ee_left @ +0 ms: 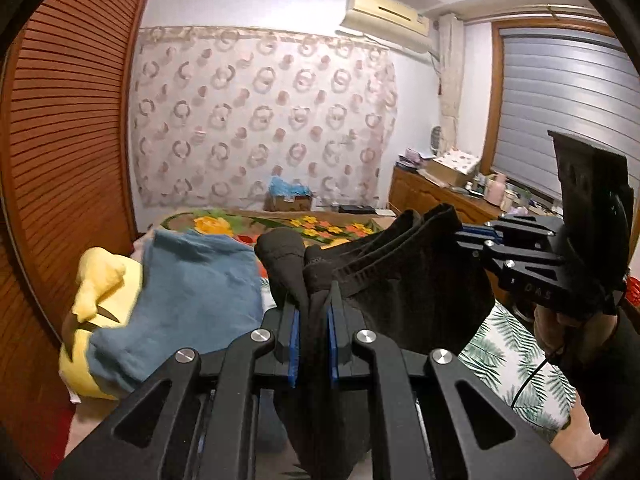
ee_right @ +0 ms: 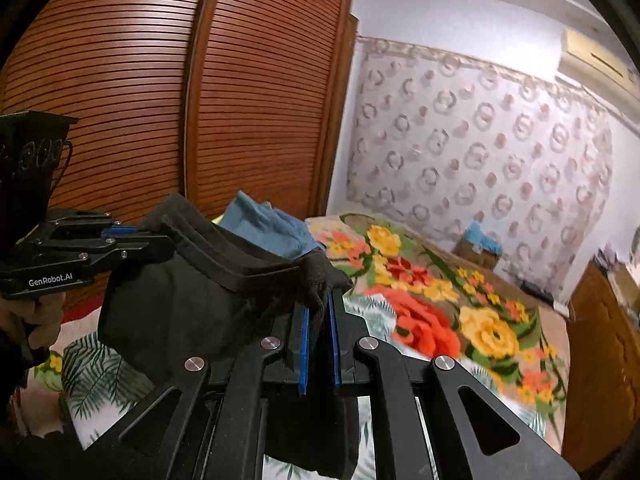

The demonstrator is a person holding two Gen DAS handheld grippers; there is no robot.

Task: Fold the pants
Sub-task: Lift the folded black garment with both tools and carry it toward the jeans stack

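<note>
Black pants (ee_left: 404, 292) hang in the air above the bed, stretched by the waistband between both grippers. In the left wrist view my left gripper (ee_left: 314, 308) is shut on a bunched corner of the black fabric, whose top pokes up past the blue pads. Off to the right, my right gripper (ee_left: 460, 236) clamps the other end of the waistband, with a hand below it. The right wrist view shows my right gripper (ee_right: 319, 304) shut on the pants (ee_right: 180, 300), and my left gripper (ee_right: 156, 242) gripping their far left edge. The pant legs hang down out of sight.
A bed with a floral blanket (ee_right: 440, 300) and a leaf-print sheet (ee_left: 508, 352) lies below. A blue garment (ee_left: 192, 280) and a yellow one (ee_left: 100, 280) are piled at its left. A slatted wooden wardrobe (ee_left: 60, 140) stands left, a cluttered dresser (ee_left: 432, 192) right.
</note>
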